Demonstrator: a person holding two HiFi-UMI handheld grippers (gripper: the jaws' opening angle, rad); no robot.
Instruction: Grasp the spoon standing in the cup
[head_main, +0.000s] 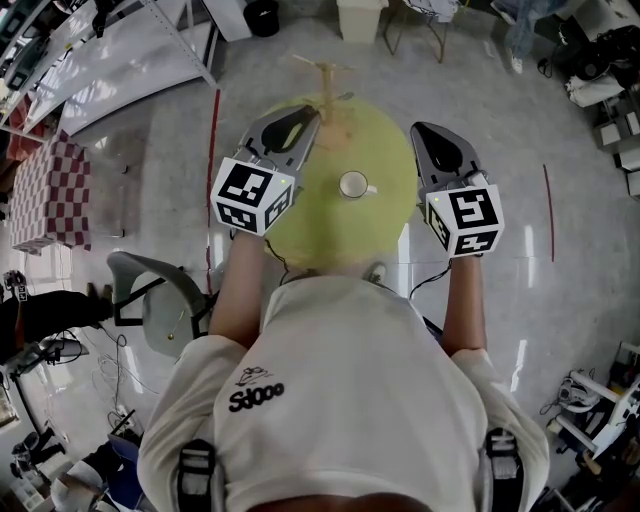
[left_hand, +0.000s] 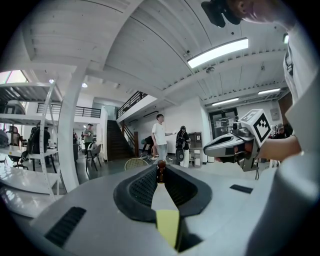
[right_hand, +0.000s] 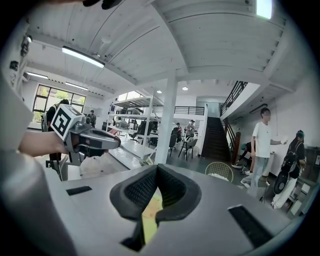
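On the table (head_main: 385, 150): one white cup (head_main: 353, 185), upright near the middle of the round yellow-green top. Its mouth shows only a pale inside from the head view.
Spoon (left_hand: 161, 171): one. A slim dark-brown piece stands upright between the left fingertips, apart from the cup, about over the table's far-left rim. Bowl end not made out.
Left gripper (head_main: 308, 114): one. Its fingers (left_hand: 144, 189) are nearly together, pinched on the spoon at their tips. Held level, to the far left of the cup.
Right gripper (head_main: 420, 132): one. Its fingers (right_hand: 142, 187) are closed tip to tip with nothing between them. It sits right of the cup, not touching it.
Marker cubes: two, one on the near end of each gripper, left (head_main: 250, 195) and right (head_main: 465, 218).
Between the grippers: the cup only.
Chairs: two. A pale wire chair (left_hand: 136, 163) stands beyond the table's far edge, and a grey chair (head_main: 150, 295) is on the floor at near left.
Floor marks: two red lines, one left (head_main: 214, 150), one right (head_main: 548, 200).
People: three far off by the staircase (right_hand: 217, 135). One stands in a white shirt (right_hand: 261, 145), one is in dark clothes (right_hand: 295, 160), and one is stooped between them. Others sit further back, too small to count.
Other: one white column (right_hand: 167, 120); one checked cloth (head_main: 50, 190) at far left.
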